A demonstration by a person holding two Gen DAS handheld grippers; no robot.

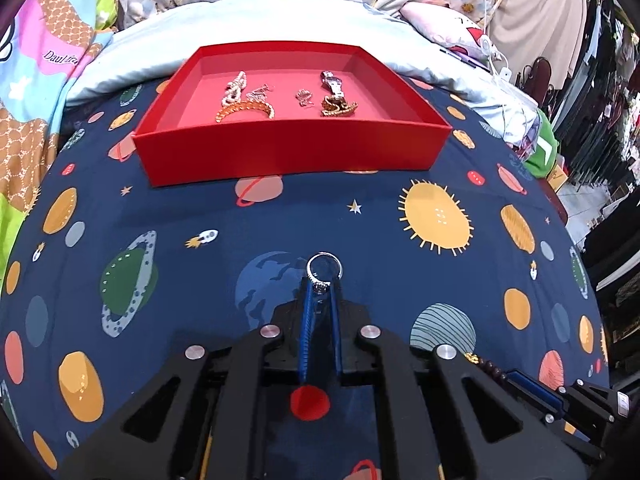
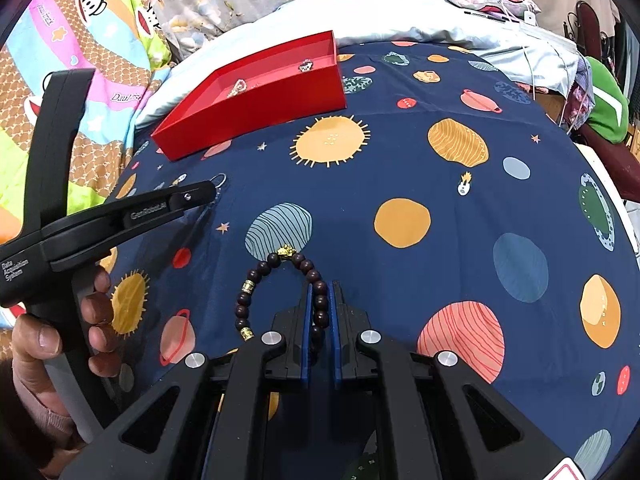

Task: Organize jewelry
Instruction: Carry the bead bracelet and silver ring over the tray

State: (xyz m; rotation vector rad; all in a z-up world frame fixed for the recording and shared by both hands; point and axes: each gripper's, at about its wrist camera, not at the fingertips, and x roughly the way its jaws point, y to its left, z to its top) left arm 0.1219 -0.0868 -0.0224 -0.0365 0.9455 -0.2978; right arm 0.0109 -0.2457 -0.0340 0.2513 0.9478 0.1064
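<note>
A red tray (image 1: 288,150) stands at the far side of the planet-print bedspread and holds several jewelry pieces, among them a pearl strand (image 1: 234,88), a gold bangle (image 1: 245,111) and a watch (image 1: 334,82). My left gripper (image 1: 321,286) is shut on a silver ring (image 1: 324,266), held just above the cloth. In the right wrist view the left gripper (image 2: 214,192) shows at the left with the ring (image 2: 219,179). My right gripper (image 2: 321,292) is shut on a dark wooden bead bracelet (image 2: 276,292) with gold charms; the tray (image 2: 256,108) lies far left.
A pale blue blanket (image 1: 280,20) and patterned quilts (image 1: 36,80) lie behind the tray. A pillow and white cables (image 1: 492,52) sit at the back right. The bed's right edge (image 1: 576,240) drops off toward clothes racks. My right gripper (image 1: 560,400) shows at the lower right.
</note>
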